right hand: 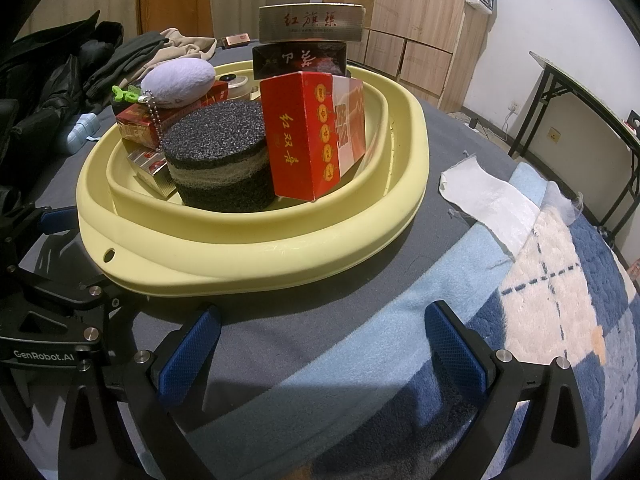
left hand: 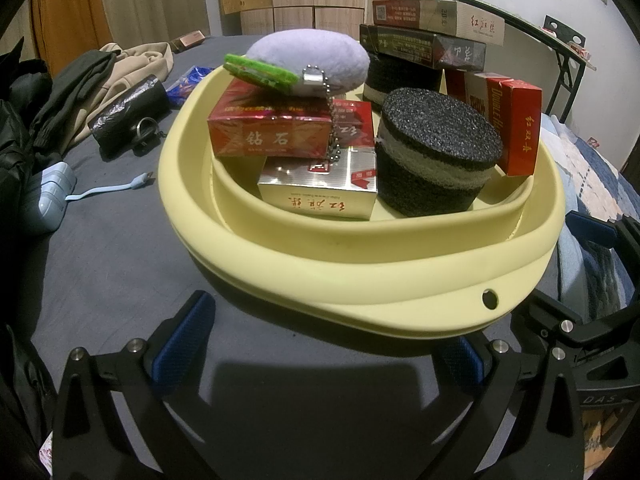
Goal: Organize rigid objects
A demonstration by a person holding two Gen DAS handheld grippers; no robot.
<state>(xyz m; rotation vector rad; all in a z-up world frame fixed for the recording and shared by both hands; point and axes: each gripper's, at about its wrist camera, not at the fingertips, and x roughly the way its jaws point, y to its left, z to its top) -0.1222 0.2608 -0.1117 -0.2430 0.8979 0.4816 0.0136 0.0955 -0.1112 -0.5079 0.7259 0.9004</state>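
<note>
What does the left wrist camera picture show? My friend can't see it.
A pale yellow basin on a grey bed holds red and silver boxes, a black foam cylinder and a lilac plush keychain. The open left gripper is empty.

Black hand-held gripper (left hand: 320,344), blue pads (left hand: 182,344) (silver screws)

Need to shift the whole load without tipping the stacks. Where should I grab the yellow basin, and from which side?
Probably the near rim of the yellow basin, by the small hole, coming in level from the front. The lip flares outward and overhangs the bed there, so one finger could slip under. Both the left gripper and right gripper are open and facing it; gripping with both should keep the stacked boxes steadier.
</note>
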